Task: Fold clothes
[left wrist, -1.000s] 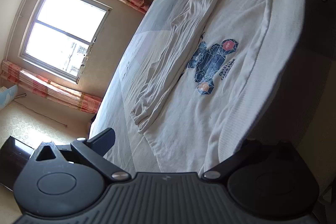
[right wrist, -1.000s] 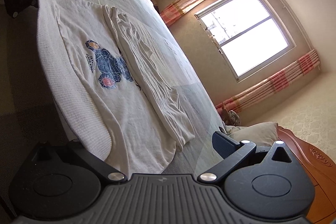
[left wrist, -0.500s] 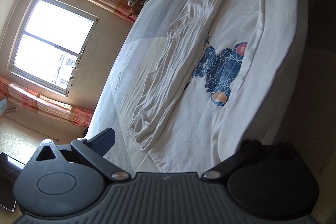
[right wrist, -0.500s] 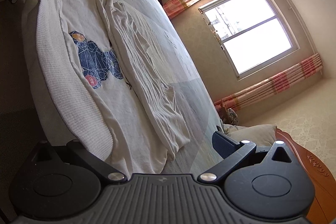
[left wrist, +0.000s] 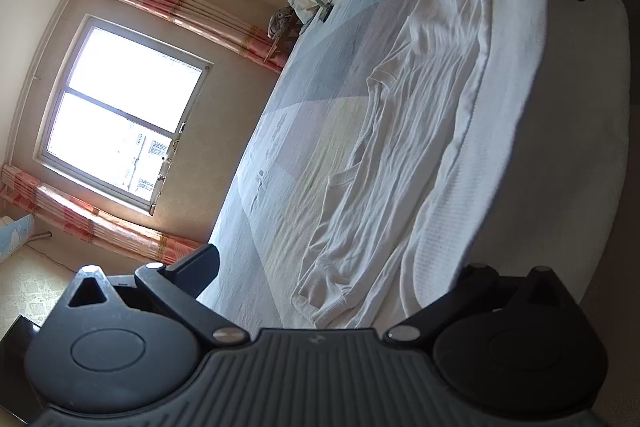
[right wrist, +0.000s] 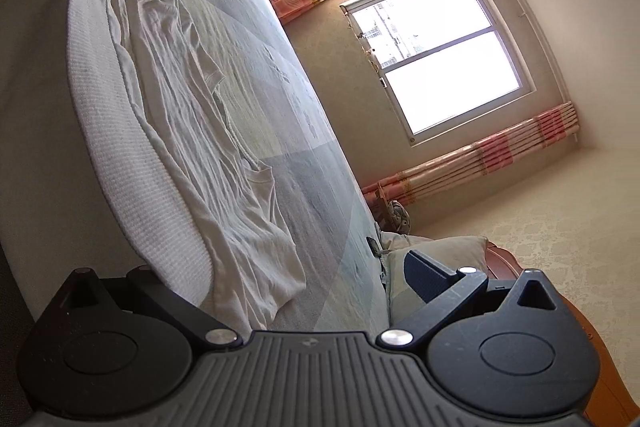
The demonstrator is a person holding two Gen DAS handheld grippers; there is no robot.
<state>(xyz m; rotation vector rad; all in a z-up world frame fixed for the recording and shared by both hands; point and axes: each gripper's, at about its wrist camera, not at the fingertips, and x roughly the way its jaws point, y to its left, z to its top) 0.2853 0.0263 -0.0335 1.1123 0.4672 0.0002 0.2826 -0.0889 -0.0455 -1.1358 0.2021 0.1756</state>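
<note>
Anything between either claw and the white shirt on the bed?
Nothing visible. The white shirt lies flat on the bed, right ahead of the left claw and the right claw. Each claw's outer finger is hidden past the shirt's near edge, so contact there is unclear.

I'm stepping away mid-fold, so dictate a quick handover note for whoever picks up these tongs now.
Left tongs: open, empty, low at one end of the shirt.
Right tongs: open, empty, at the opposite end, near the pillow.
White shirt: stretched along the near edge of the bed, beside a waffle-textured white cloth.
Done: far side folded in, sleeve lying on top.
Left: likely the near side, then folding end to end. Nothing is gripped yet.
</note>
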